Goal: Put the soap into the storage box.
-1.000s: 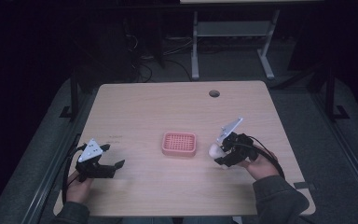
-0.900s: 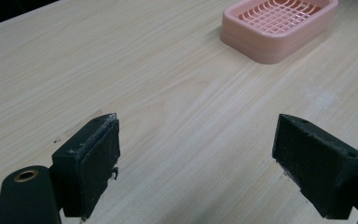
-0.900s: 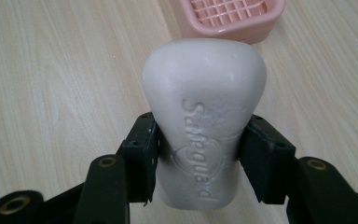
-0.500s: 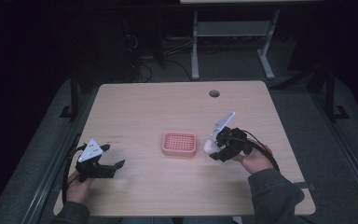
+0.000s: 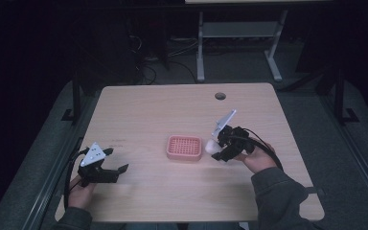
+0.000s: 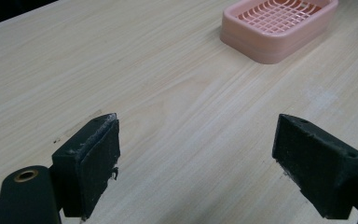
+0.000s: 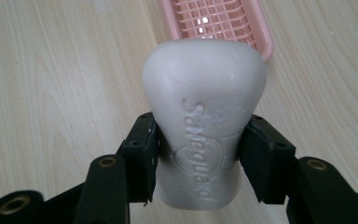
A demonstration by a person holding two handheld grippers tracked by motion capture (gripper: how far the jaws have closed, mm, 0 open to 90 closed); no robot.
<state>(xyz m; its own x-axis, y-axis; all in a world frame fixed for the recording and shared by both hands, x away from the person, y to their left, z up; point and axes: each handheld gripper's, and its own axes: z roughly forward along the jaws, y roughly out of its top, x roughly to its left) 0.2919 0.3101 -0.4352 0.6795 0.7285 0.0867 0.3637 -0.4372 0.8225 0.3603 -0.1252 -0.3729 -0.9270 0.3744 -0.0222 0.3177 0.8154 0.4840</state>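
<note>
A white bar of soap (image 7: 205,116) is clamped between the two jaws of my right gripper (image 7: 198,151), held above the wood. In the high view the soap (image 5: 211,146) hangs just right of a pink slotted soap dish (image 5: 184,147) at the table's middle, with the right gripper (image 5: 219,149) behind it. The dish's near rim (image 7: 261,37) shows beyond the soap. My left gripper (image 5: 119,171) rests low at the table's left front, jaws wide apart with bare wood between them (image 6: 196,154). The pink dish (image 6: 279,25) lies far ahead of it.
The wooden table (image 5: 148,110) has a round cable hole (image 5: 220,96) near its far edge. Beyond it stand the legs of a white frame (image 5: 239,43) on a dark floor. A person's sleeve (image 5: 278,196) comes in at the front right.
My right gripper has carried the soap leftward, closer to the pink dish. The left gripper has stayed where it was.
</note>
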